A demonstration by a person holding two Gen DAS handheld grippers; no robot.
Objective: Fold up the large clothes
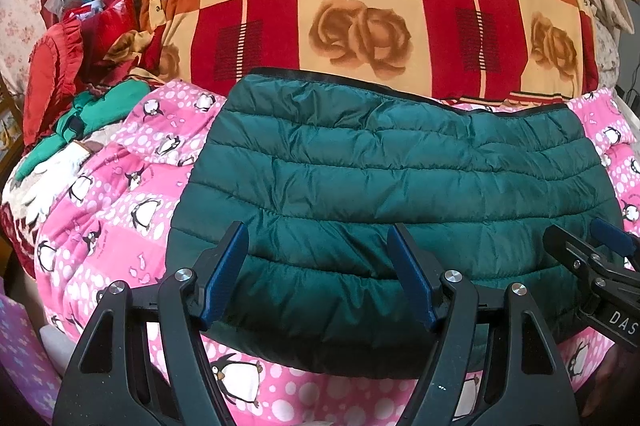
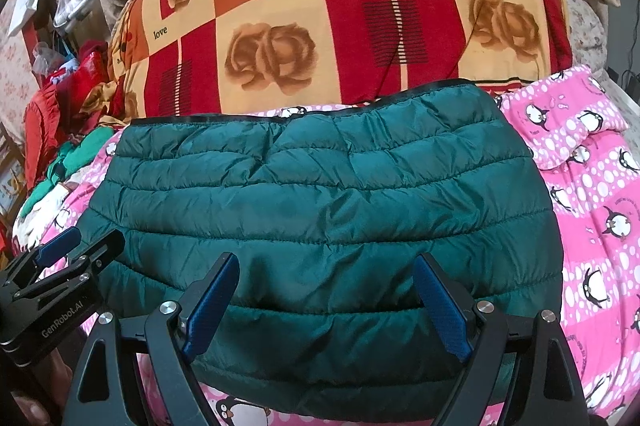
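jacket [image 1: 392, 177] folded, near edge apparently between both open claws.

near hem of folded teal puffer jacket [image 1: 384, 161] hidden behind left gripper [image 1: 320, 258] linkage, right gripper [image 1: 588, 246] cut off by frame edge in left wrist view, red ruffled fabric [image 1: 52, 65] and green garment [image 1: 100, 113] partly buried in pile, clutter behind too blurred to name

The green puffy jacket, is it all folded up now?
Nearly, it seems. The green jacket already lies as a neat folded bundle on the penguin blanket. Nothing is in hand: the left gripper and right gripper hover open above it. Maybe one more fold remains.
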